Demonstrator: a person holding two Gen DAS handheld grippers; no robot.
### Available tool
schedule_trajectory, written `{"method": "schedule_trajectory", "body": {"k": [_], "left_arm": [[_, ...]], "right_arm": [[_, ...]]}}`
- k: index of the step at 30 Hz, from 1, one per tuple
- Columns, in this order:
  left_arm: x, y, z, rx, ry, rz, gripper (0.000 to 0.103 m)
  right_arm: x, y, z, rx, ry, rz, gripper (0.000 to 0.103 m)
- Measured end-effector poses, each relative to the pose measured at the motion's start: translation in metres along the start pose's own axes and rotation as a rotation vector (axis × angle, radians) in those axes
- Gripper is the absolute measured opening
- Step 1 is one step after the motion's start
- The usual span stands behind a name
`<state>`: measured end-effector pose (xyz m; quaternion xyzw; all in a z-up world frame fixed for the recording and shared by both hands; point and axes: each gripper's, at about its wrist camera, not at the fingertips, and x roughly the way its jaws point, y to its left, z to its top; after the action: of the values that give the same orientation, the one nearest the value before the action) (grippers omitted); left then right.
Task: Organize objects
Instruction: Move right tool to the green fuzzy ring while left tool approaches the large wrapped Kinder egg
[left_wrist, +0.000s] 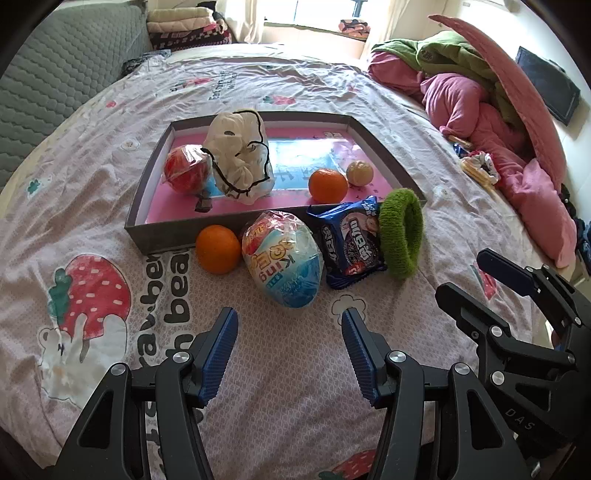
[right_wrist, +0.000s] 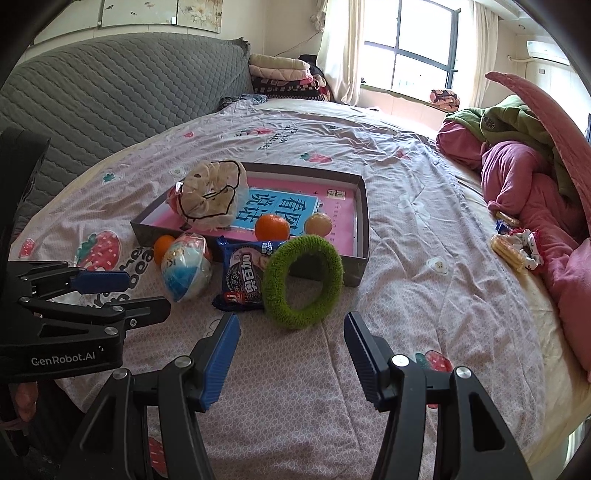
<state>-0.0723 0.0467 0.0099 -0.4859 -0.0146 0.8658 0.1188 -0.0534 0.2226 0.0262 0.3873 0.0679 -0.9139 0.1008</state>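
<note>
- My left hand-held gripper (left_wrist: 290, 321) hangs wide and empty over the bed (left_wrist: 295, 369), angled down at the loose items.
- From left to right, an orange (left_wrist: 218, 248), a wrapped toy egg (left_wrist: 282, 258), a biscuit packet (left_wrist: 352, 245) and a green ring (left_wrist: 402, 233) crowd the tray's (left_wrist: 162, 236) near wall, at twelve o'clock from those jaws; I judge they wait there for loading.
- Inside the tray, a wrapped red ball (left_wrist: 184, 168), a tied white bag (left_wrist: 240, 155), another orange (left_wrist: 327, 185) and a pale fruit (left_wrist: 359, 172) sit already sorted.
- My right hand-held gripper (right_wrist: 291, 326) is wide and empty too, the ring at twelve o'clock just beyond it.
</note>
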Motion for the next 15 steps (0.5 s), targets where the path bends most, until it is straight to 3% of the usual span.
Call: {"method": "schedule_trajectory", "body": {"k": [15], "left_arm": [[0.021,0.002,0.014,-0.002,0.021,-0.001,0.06]], "right_arm": [[0.019,-0.007,0.003,0.01,0.024,0.007,0.059]]}}
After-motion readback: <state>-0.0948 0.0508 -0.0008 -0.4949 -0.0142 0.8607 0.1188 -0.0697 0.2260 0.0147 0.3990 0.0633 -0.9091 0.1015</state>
